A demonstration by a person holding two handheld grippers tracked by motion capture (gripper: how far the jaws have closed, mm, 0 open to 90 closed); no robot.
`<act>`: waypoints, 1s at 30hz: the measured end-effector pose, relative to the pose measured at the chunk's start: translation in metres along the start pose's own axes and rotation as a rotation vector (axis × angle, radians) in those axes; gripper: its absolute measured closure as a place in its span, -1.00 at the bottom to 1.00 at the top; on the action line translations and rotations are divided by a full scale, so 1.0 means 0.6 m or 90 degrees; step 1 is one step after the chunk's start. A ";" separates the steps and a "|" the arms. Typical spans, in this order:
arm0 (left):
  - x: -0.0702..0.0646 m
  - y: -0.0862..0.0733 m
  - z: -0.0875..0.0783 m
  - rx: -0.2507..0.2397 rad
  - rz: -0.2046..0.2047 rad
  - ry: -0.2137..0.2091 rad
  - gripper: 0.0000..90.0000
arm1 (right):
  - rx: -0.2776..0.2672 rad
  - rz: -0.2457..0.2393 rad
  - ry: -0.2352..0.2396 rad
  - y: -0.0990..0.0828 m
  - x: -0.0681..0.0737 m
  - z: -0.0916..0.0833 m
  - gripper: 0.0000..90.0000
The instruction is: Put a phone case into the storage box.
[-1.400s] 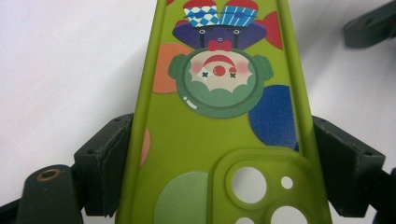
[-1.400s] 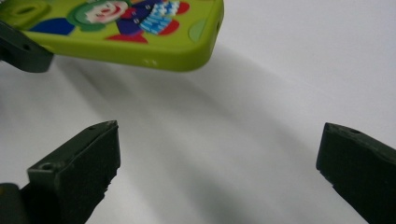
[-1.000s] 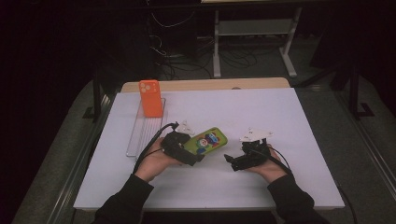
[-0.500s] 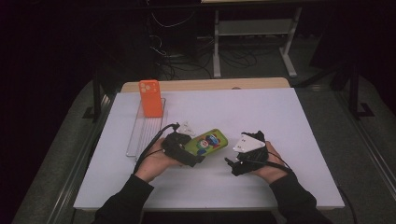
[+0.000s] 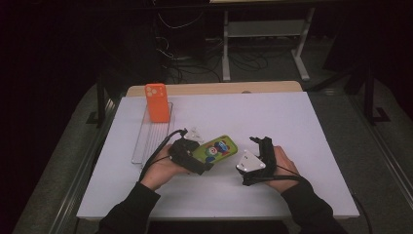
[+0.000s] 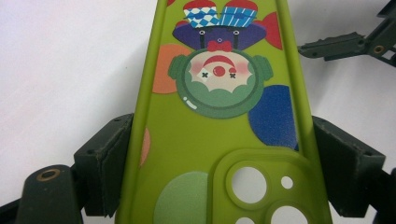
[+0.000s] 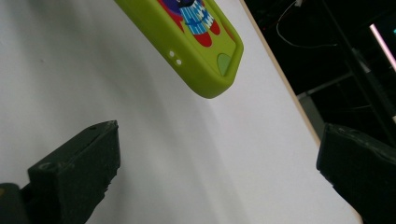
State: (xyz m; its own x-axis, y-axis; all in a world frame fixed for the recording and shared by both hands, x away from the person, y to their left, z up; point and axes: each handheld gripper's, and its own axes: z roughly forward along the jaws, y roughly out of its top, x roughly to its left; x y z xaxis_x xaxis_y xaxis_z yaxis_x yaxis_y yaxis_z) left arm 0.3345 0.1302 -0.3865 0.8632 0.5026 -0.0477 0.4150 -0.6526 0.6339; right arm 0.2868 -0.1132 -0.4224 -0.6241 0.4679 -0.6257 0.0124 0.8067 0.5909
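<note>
A green phone case (image 5: 217,148) with a cartoon clown print hangs just above the white table, and my left gripper (image 5: 202,158) is shut on its camera end. In the left gripper view both pads press the side edges of the green case (image 6: 219,135), with the left gripper (image 6: 219,175) around the camera cut-outs. My right gripper (image 5: 243,162) is held to the right of the case with its grey plate facing up. Its jaws stand wide apart in the right gripper view, where the right gripper (image 7: 219,172) holds nothing and the case's free end (image 7: 191,37) floats ahead of it.
An orange phone case (image 5: 157,102) stands upright at the far end of a clear rack (image 5: 148,136) on the table's left. The white table top (image 5: 302,122) stretches right and back. A jaw of the other gripper (image 6: 343,44) shows at the top right of the left gripper view.
My right gripper has turned in the hand so its grey plate now faces up, and it has shifted slightly. The left gripper and the green case have stayed put.
</note>
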 end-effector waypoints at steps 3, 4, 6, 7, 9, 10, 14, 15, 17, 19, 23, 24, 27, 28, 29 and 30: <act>-0.003 0.000 0.002 -0.008 -0.013 0.000 -0.65 | 0.003 -0.016 -0.009 0.001 0.004 0.001 -1.00; -0.003 0.000 0.002 -0.008 -0.014 0.000 -0.65 | 0.006 -0.027 -0.012 0.001 0.005 0.001 -1.00; -0.002 0.000 0.002 -0.012 -0.012 0.003 -0.65 | 0.006 -0.058 -0.026 0.001 0.006 0.002 -1.00; -0.002 0.000 0.002 -0.012 -0.014 0.002 -0.65 | 0.006 -0.070 -0.032 0.001 0.007 0.002 -1.00; -0.002 -0.001 0.002 -0.011 -0.015 0.002 -0.65 | 0.008 -0.076 -0.037 0.002 0.010 0.001 -1.00; -0.002 -0.001 0.002 -0.011 -0.015 0.003 -0.65 | 0.007 -0.088 -0.042 0.003 0.010 0.002 -1.00; -0.005 -0.001 0.003 -0.009 -0.028 -0.004 -0.65 | 0.016 -0.140 -0.065 0.007 0.015 0.001 -1.00; -0.003 -0.001 0.001 0.002 -0.015 -0.004 -0.65 | 0.015 -0.145 -0.069 0.009 0.017 0.001 -1.00; -0.001 -0.001 0.000 0.008 -0.008 -0.005 -0.65 | 0.013 -0.193 -0.079 0.011 0.018 0.001 -1.00; -0.001 -0.001 0.000 0.007 -0.009 -0.005 -0.65 | 0.012 -0.203 -0.087 0.015 0.024 0.001 -1.00; -0.004 0.000 0.000 -0.001 -0.018 -0.006 -0.65 | 0.006 -0.233 -0.097 0.022 0.030 0.003 -0.97; -0.002 0.001 0.000 0.001 -0.005 -0.004 -0.65 | 0.004 -0.239 -0.100 0.023 0.032 0.004 -0.93; -0.006 0.000 0.004 -0.012 -0.027 -0.009 -0.65 | -0.013 -0.256 -0.114 0.027 0.037 0.006 -0.81; -0.004 0.001 0.002 0.001 -0.011 -0.008 -0.65 | -0.013 -0.257 -0.116 0.027 0.040 0.007 -0.78; -0.004 0.001 0.002 0.004 -0.008 -0.008 -0.65 | -0.005 -0.254 -0.112 0.027 0.043 0.008 -0.75; -0.004 0.002 0.003 0.004 -0.009 -0.011 -0.65 | -0.008 -0.258 -0.114 0.028 0.044 0.010 -0.73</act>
State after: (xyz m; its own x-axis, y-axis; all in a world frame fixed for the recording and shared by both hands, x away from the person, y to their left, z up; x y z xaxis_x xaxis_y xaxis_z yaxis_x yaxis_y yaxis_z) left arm 0.3331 0.1273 -0.3870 0.8619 0.5022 -0.0700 0.4292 -0.6491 0.6281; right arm 0.2750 -0.0850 -0.4319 -0.4308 0.1703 -0.8862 -0.2164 0.9339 0.2846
